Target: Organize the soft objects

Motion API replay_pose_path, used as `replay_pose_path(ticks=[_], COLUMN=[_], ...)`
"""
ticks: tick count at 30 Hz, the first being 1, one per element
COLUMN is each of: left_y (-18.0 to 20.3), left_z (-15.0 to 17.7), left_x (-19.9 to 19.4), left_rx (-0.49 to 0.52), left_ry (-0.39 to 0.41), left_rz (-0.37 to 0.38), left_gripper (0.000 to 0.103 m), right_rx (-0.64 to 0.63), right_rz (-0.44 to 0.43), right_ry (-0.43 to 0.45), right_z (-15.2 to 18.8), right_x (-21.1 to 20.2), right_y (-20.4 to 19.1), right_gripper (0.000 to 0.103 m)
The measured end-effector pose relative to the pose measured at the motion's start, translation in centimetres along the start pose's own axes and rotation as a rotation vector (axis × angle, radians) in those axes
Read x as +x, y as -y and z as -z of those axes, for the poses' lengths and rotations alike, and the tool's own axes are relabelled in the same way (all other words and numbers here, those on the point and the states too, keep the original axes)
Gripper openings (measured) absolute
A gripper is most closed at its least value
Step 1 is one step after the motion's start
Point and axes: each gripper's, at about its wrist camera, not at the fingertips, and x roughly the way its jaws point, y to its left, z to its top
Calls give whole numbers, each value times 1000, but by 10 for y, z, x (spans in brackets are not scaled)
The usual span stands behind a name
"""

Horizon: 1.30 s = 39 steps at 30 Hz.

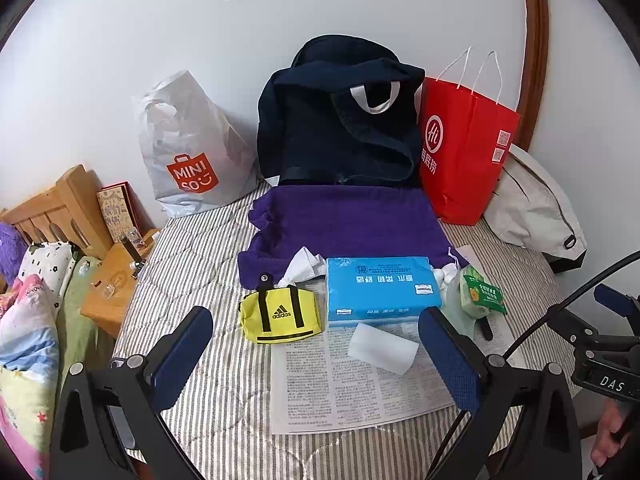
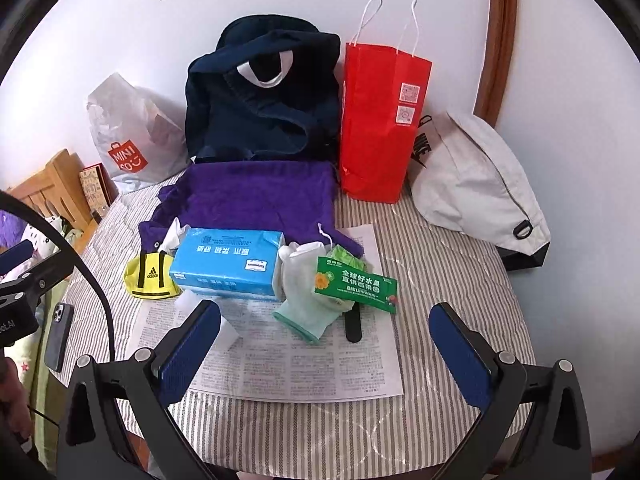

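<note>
On the striped bed lie a purple cloth (image 1: 348,224) (image 2: 260,196), a blue tissue pack (image 1: 382,288) (image 2: 228,264), a yellow Adidas pouch (image 1: 280,314) (image 2: 150,276), a white sponge block (image 1: 382,346), a pale green glove (image 2: 308,304) and a green packet (image 1: 480,292) (image 2: 356,284). A dark navy bag (image 1: 340,120) (image 2: 260,96) stands behind them. My left gripper (image 1: 316,356) is open and empty, just short of the sponge. My right gripper (image 2: 324,352) is open and empty over the printed sheet (image 2: 288,368), near the glove.
A red paper bag (image 1: 460,152) (image 2: 380,120), a white Miniso bag (image 1: 192,152) (image 2: 128,136) and a grey Nike bag (image 1: 532,208) (image 2: 472,184) line the wall. A wooden headboard (image 1: 60,212), pillows (image 1: 32,320) and a phone (image 2: 58,336) are at the left.
</note>
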Motion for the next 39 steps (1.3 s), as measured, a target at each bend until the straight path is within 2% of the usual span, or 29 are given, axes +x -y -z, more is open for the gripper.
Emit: replay_pose_path(ticks=[39], left_y=[0], left_z=[-3], left_x=[-9], left_rx=[1], left_ry=[6], left_rz=[-13], left_gripper=[103], right_rx=[14], right_rz=[-8], right_ry=[25], right_z=[5], right_x=[-16], right_y=[-1], right_gripper=[102])
